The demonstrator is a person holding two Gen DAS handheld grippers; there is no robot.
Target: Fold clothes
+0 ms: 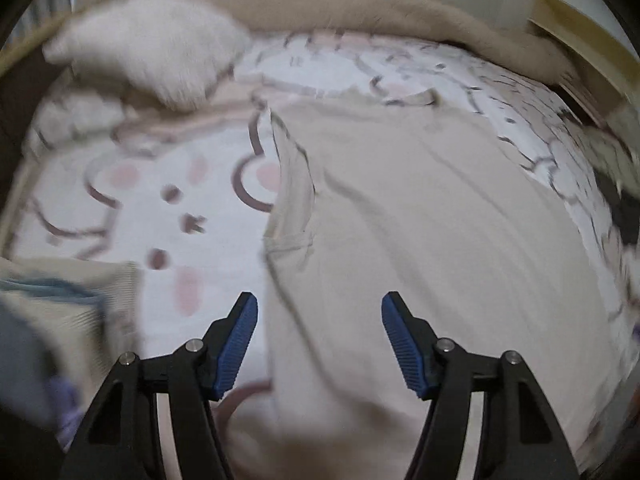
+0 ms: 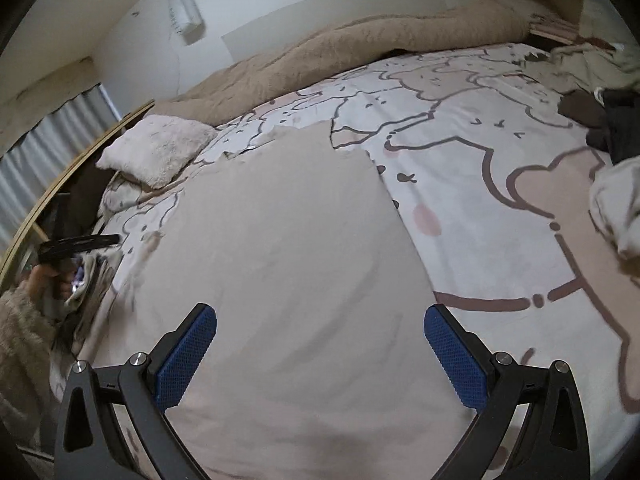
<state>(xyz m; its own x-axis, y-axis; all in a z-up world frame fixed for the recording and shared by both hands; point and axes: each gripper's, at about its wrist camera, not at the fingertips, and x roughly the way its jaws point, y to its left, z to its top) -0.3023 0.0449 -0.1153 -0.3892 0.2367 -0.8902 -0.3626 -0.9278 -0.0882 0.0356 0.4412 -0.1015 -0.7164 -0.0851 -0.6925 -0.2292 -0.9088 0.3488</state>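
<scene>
A beige garment (image 2: 280, 248) lies spread flat on the bed (image 2: 500, 208), on top of the cartoon-print cover, smoothed out so its edges can be found and brought over. One long side already looks turned in: from the left wrist view a narrow flap (image 1: 294, 184) runs down its left edge. The far edge ends near a fluffy white cushion (image 2: 160, 152), with a tan blanket (image 2: 340, 48) bunched along the back.

The right gripper (image 2: 320, 354) hangs over the near part of the garment, released, its blue pads wide apart with only flat cloth below them. The left gripper (image 1: 319, 344) also has nothing pinched; its pads stand apart above the cloth, near the folded edge. That view is smeared, so finer detail is lost.

A heap of other clothes (image 2: 600, 112) waits at the far right of the bed (dark and pale pieces, presumably next in line). My guess is both grippers are being placed for the next fold.
</scene>
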